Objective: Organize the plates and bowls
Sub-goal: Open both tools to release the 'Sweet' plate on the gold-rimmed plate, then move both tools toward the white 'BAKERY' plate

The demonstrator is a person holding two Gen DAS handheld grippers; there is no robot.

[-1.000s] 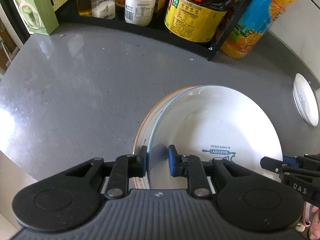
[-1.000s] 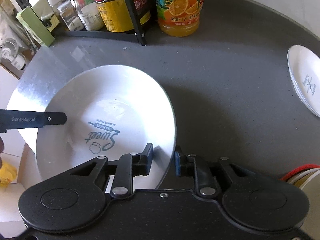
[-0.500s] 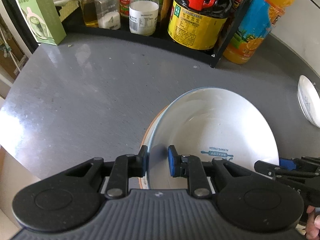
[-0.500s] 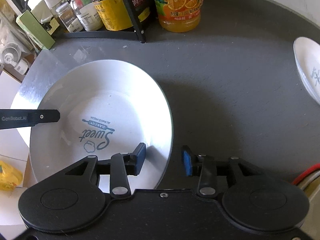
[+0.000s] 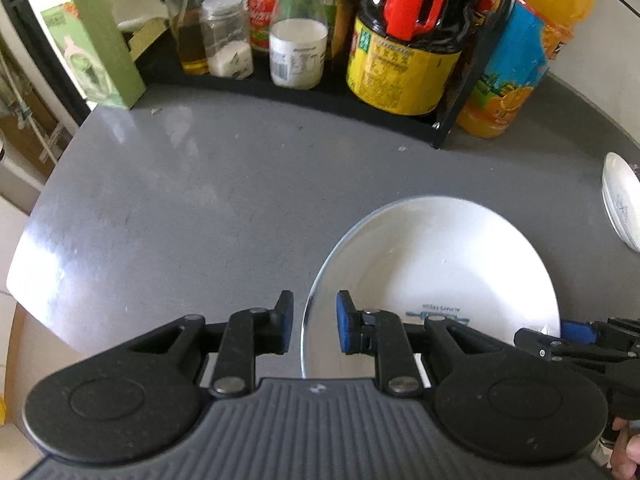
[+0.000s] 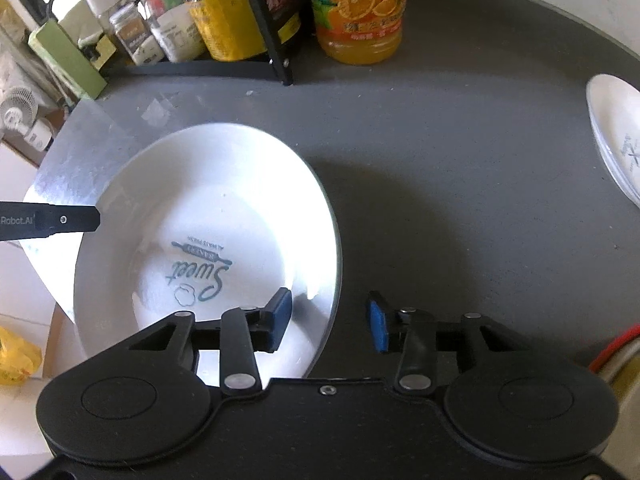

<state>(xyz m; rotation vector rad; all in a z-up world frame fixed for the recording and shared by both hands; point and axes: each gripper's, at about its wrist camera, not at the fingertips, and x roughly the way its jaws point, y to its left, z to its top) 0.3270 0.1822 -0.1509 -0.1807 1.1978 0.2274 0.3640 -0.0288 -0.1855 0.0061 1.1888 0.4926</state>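
Two tools of mine spread apart, left tool, right tool, each straddling the plate rim; grey tabletop

Both the left gripper and the right gripper are matte black with blue-padded fingers, silver pivot screws and round housings.

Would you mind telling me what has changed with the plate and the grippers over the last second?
Both grippers let go of the plate: the right gripper opened first, then the left gripper, whose jaws now straddle the rim without touching. The orange-rimmed plate beneath has gone from view. The bottles and the side plates stayed put.
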